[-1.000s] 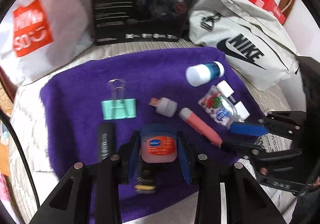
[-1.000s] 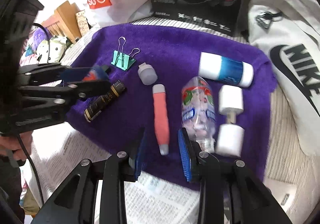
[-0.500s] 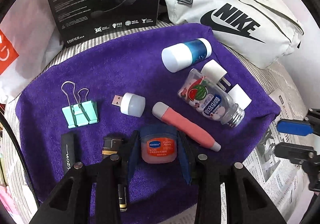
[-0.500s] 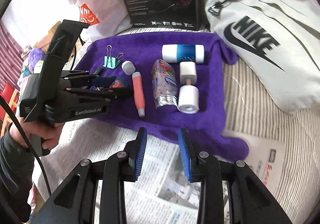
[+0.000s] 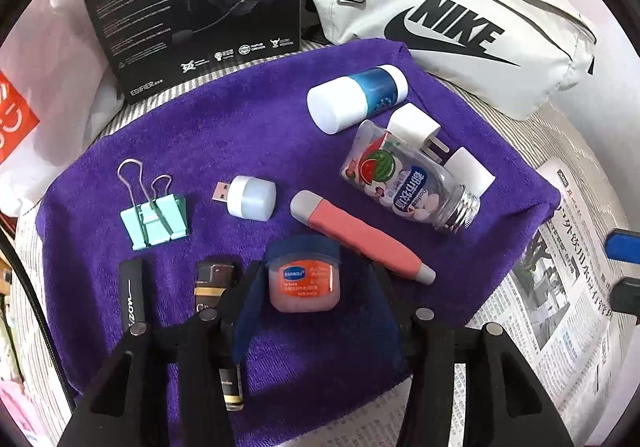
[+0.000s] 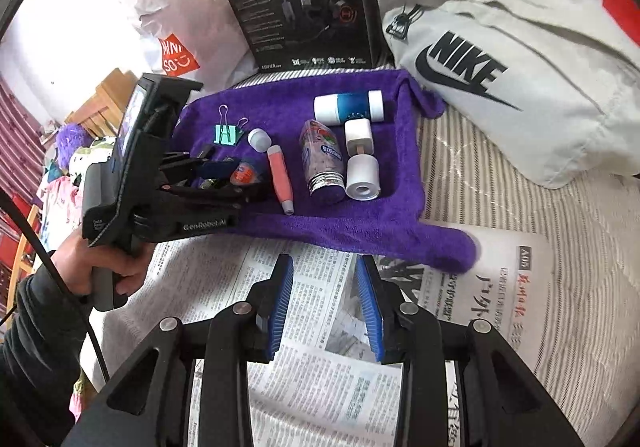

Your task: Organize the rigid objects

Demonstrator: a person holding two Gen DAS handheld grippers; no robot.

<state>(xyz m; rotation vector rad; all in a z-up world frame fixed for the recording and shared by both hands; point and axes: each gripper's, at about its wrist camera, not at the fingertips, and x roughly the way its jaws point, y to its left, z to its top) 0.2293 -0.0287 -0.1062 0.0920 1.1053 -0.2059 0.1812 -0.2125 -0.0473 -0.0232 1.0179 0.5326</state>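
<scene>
A purple towel [image 5: 248, 127] holds small items: a mint binder clip [image 5: 154, 217], a white USB light [image 5: 250, 196], a pink pen-like tube [image 5: 360, 235], a clear candy bottle [image 5: 408, 179], a blue-and-white bottle [image 5: 356, 95], a white plug [image 5: 420, 127], a black stick [image 5: 134, 295] and a brown tube [image 5: 214, 283]. My left gripper [image 5: 316, 287] is open, with a small orange-labelled jar [image 5: 304, 281] standing on the towel between its fingers. My right gripper [image 6: 324, 303] is open and empty over newspaper [image 6: 328, 347], in front of the towel [image 6: 360, 223].
A black headset box [image 5: 192, 3] and a white Nike bag [image 5: 452, 19] stand behind the towel. A white Miniso bag [image 5: 24, 95] lies at the left. Newspaper [image 5: 560, 267] covers the striped surface at the right and front.
My left gripper's jaws have opened off the jar, which now rests on the towel. My right gripper has drawn back from the towel to over the newspaper.
</scene>
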